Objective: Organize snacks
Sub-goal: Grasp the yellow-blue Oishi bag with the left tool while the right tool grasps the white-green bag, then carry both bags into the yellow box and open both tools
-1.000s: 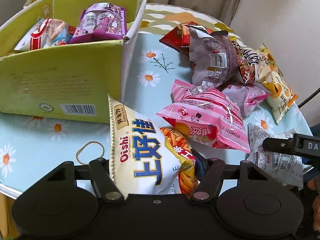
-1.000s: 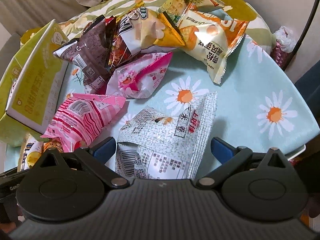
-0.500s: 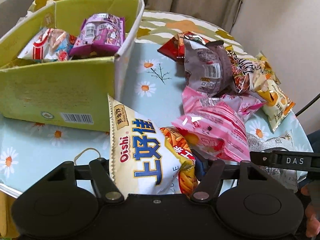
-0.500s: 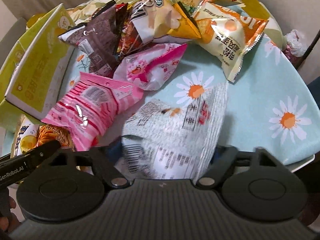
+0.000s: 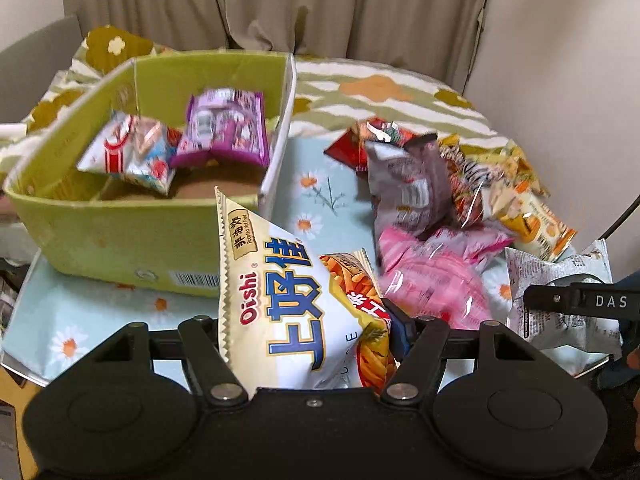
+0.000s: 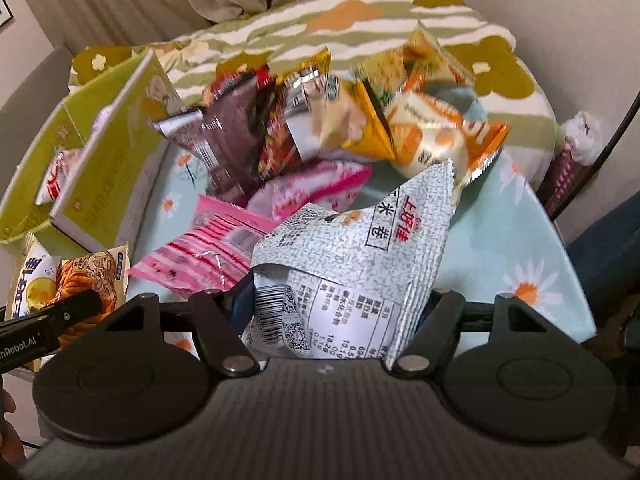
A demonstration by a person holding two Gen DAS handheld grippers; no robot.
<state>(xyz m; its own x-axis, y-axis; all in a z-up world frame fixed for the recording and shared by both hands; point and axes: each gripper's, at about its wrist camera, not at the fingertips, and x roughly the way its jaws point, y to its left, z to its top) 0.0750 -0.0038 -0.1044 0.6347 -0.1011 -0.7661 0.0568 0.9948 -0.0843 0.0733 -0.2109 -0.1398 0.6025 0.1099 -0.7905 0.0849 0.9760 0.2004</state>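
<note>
- Left wrist view: the left tool [image 5: 316, 344] is clamped on the low end of a white Oishi bag [image 5: 288, 292], held clear of the table [image 5: 320, 204].
- The bag's long axis runs up and away from the tool, its serrated top corner pointing toward the green box [image 5: 120, 240] just ahead and to the left.
- Two packs already lie in the box, a purple one [image 5: 224, 128] and a red-and-white one [image 5: 132, 152]. I'd judge this the carry step; the next move needs a lift over the near wall, then a release inside.
- Ahead and right sits the loose pile [image 5: 440, 200], well apart from the box.
- Right wrist view: the right tool [image 6: 336, 320] grips a grey bag [image 6: 360, 256] by its barcode end, raised off the table.
- Its long axis rises ahead and rightward, tip pointing at the pile beyond.
- The box is far left of this tool, so it calls for a long swing across, waiting until the left one is out of the way.
</note>
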